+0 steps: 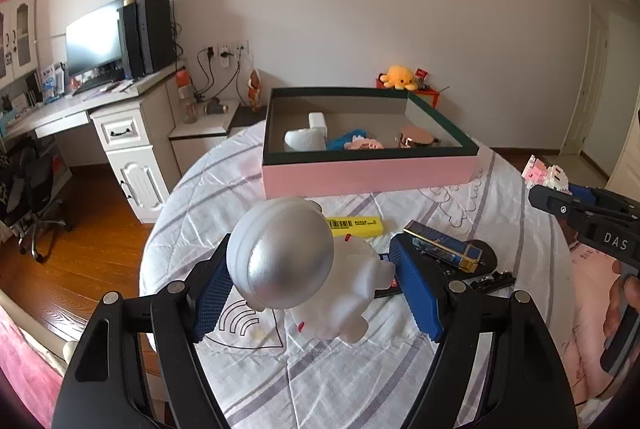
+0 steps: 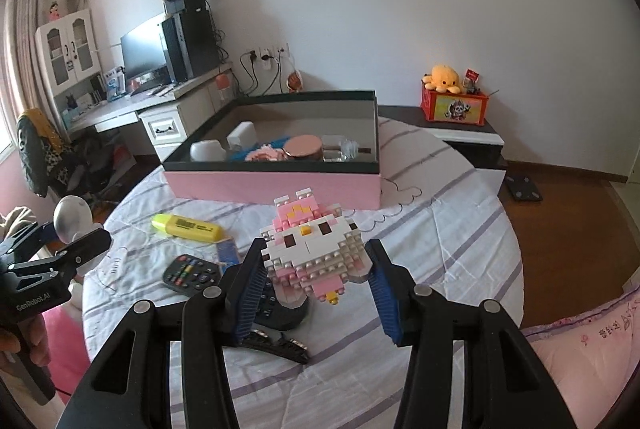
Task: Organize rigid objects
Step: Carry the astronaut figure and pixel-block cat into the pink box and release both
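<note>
Left gripper (image 1: 316, 293) pinching white astronaut figure (image 1: 304, 265), right gripper (image 2: 316, 289) clamping pink brick cat (image 2: 314, 245), pink box (image 2: 280, 185) behind on bed

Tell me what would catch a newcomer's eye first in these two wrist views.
Probably the two toys held up over the bed: a white astronaut figure with a silver visor clamped in the left gripper, and a pink-and-white brick-built cat figure clamped in the right gripper. Behind them a pink box sits open on the striped bedspread, already holding several items, with a yellow highlighter lying in front of it.
</note>
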The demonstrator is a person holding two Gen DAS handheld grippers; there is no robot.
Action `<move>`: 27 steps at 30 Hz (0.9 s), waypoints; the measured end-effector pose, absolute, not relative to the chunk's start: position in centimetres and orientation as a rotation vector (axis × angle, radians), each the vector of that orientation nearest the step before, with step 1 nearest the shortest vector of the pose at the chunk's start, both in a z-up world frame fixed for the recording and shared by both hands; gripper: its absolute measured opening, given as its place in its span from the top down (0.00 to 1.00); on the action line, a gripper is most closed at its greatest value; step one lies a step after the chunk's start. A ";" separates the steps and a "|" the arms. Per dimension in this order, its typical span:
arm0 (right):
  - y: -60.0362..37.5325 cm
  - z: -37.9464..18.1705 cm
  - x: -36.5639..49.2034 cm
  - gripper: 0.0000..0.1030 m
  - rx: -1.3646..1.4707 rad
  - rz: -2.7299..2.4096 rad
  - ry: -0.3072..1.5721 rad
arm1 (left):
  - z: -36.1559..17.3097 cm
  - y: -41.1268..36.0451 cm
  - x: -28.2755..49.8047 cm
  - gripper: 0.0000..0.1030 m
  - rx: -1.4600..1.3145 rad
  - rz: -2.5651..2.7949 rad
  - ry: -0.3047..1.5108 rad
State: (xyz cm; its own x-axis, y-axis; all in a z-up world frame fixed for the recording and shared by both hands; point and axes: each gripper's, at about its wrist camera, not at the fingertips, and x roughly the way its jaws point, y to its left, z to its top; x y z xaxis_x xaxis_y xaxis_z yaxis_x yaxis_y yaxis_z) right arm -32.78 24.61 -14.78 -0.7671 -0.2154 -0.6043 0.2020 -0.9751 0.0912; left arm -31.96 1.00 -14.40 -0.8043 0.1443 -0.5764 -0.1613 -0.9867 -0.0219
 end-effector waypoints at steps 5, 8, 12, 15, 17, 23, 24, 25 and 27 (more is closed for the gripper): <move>24.4 -13.5 -31.9 0.51 0.902 -2.765 -0.027 | -12.8 0.8 -31.1 0.25 -0.848 2.873 0.031; 24.1 -12.8 -31.7 0.51 0.878 -2.770 -0.019 | -11.6 0.5 -30.7 0.25 -0.811 2.910 0.005; 23.9 -11.6 -31.4 0.51 0.836 -2.770 -0.016 | -9.6 0.1 -29.9 0.25 -0.730 2.967 -0.006; 23.3 -10.7 -31.5 0.51 0.801 -2.765 0.000 | -8.1 -0.2 -29.5 0.25 -0.666 2.998 -0.007; 23.0 -10.1 -31.8 0.51 0.782 -2.763 0.008 | -7.3 -0.2 -29.5 0.25 -0.636 3.009 -0.004; 21.9 -9.1 -32.6 0.51 0.743 -2.742 0.033 | -5.7 0.3 -29.9 0.25 -0.578 3.018 0.039; 21.8 -9.0 -32.7 0.51 0.738 -2.740 0.035 | -5.5 0.4 -30.1 0.25 -0.575 3.014 0.043; 21.7 -9.0 -32.9 0.51 0.734 -2.739 0.039 | -5.4 0.6 -30.2 0.25 -0.572 3.012 0.050; 21.4 -8.8 -33.3 0.51 0.730 -2.729 0.044 | -5.3 1.0 -30.5 0.25 -0.565 3.011 0.069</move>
